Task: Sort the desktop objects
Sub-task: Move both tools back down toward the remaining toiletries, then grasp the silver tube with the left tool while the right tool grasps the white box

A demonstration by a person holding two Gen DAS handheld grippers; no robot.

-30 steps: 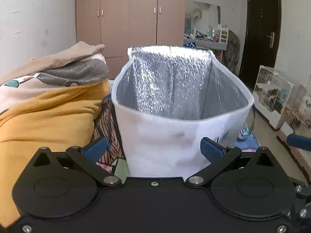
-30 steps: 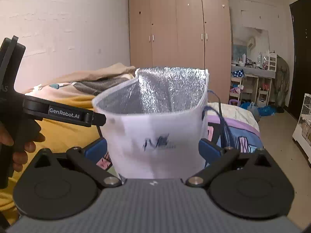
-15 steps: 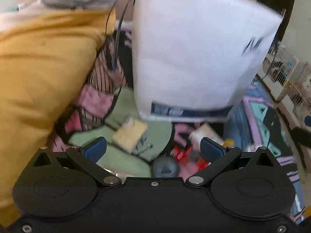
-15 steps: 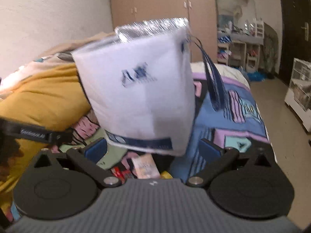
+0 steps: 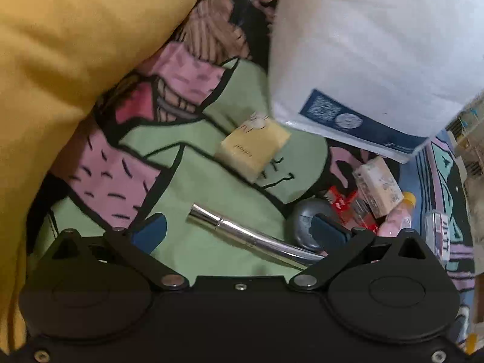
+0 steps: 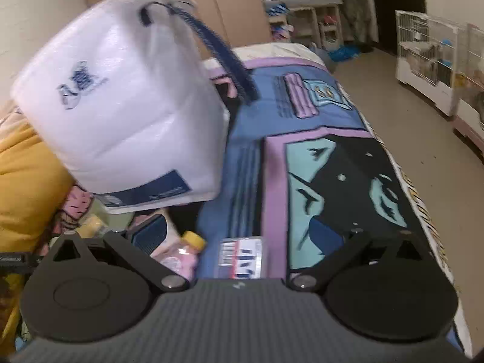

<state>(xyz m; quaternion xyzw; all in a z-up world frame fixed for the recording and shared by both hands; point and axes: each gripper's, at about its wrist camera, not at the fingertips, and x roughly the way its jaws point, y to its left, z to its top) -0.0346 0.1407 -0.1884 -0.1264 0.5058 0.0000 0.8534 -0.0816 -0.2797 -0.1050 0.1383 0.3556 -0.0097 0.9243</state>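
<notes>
Left view: the left claw (image 5: 239, 231) is held spread and empty over the bed (image 5: 187, 181); a silver tube (image 5: 242, 236) lies between its fingers, a yellow packet (image 5: 252, 146) at 12 o'clock, the bag (image 5: 378, 51) at 1 o'clock. Right view: the right claw (image 6: 242, 240) is spread, the bag (image 6: 130, 112) at 11 o'clock.

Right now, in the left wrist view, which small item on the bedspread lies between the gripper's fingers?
The silver tube. It lies slanted between the left gripper fingers; the yellow box, grey disc and red packet lie beyond or aside.
</notes>
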